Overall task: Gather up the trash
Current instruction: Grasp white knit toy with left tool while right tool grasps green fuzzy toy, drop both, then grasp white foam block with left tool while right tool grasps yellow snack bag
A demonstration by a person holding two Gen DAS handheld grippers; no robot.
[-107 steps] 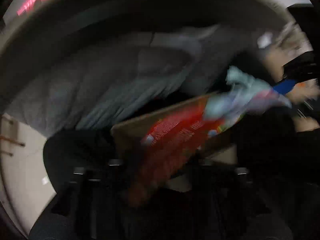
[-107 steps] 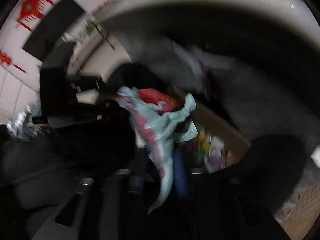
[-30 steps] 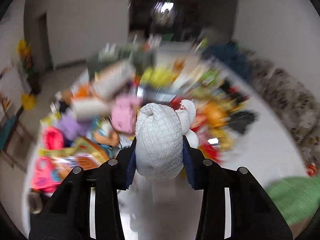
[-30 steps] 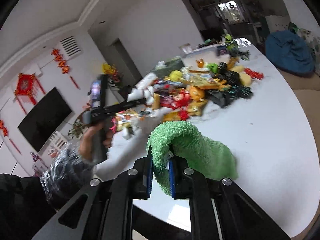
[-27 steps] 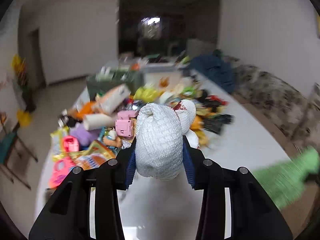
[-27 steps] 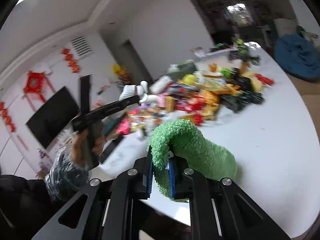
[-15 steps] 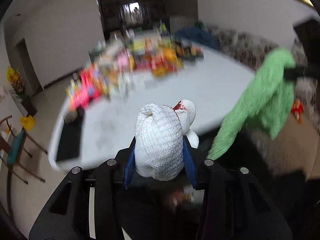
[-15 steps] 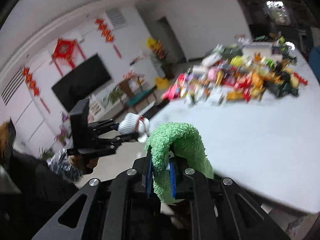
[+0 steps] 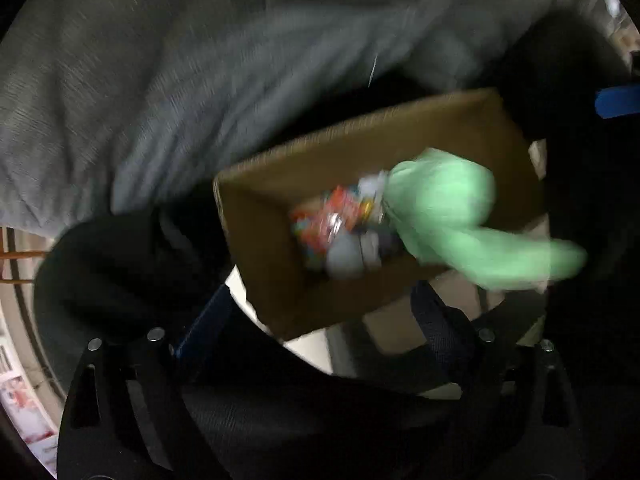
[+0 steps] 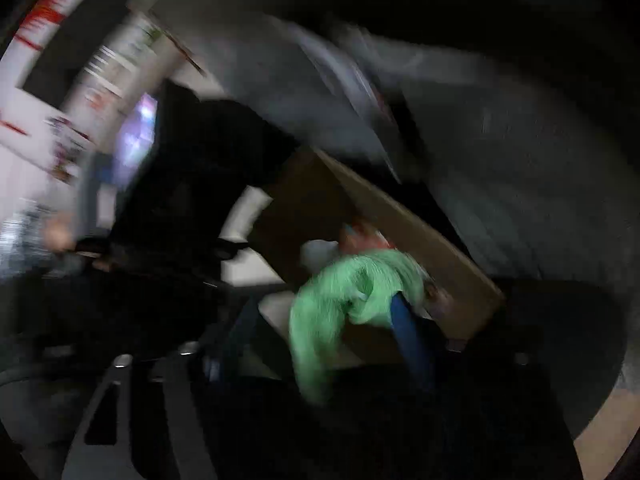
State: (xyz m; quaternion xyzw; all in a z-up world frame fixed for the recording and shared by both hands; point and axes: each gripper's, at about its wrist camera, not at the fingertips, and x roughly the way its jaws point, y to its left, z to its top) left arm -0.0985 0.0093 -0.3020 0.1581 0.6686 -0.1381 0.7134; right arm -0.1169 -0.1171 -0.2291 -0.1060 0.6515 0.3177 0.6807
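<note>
Looks like a home, prob. a living room. A dark TV [image 10: 68, 40] hangs on a white wall w/ red decorations [image 10: 44, 16] right beside it. Below the TV, a cardboard box [image 10: 400, 216] sits on a pale floor [image 10: 248, 216].

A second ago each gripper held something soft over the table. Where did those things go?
Both grippers swung from the table down over the brown cardboard box. The left gripper has just been opening and is empty; the white knitted bundle is gone. The right gripper has just been opening too, and the fuzzy green cloth hangs over the box. The box still holds colourful wrappers.
</note>
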